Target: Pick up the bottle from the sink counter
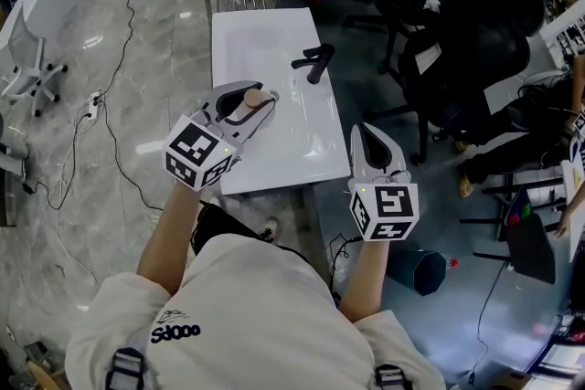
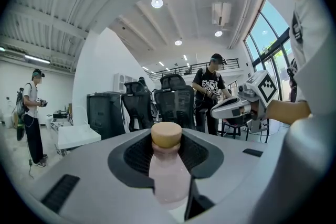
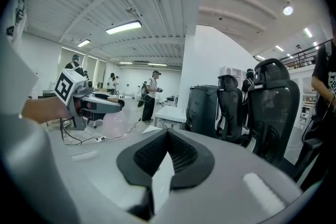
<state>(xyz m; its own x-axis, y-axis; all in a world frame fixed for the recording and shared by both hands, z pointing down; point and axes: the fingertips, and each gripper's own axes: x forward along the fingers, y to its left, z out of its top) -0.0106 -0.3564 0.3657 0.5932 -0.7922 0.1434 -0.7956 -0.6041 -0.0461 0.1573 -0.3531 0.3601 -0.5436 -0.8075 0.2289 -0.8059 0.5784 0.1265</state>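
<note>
The bottle [image 2: 169, 178] is cloudy pale-pink plastic, rounded, with a matte tan disc of a cap [image 2: 166, 135]. The left gripper [image 1: 259, 101] has its jaws partway apart and clamped on it, ribbed black pads [image 2: 131, 157] squeezing both sides, cap out toward the tips. The right gripper [image 3: 167, 136] is off to its right, jaws pinched together with nothing in them. The glossy white sink counter [image 1: 274, 155] sits below and ahead of both, with a black faucet [image 1: 313, 61] beyond the tips.

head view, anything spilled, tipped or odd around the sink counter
Nothing stands out. The pale pink bottle with a tan cap is clamped in the left hand-held gripper over the white sink counter, which shows no spill; the black faucet looks intact.
</note>
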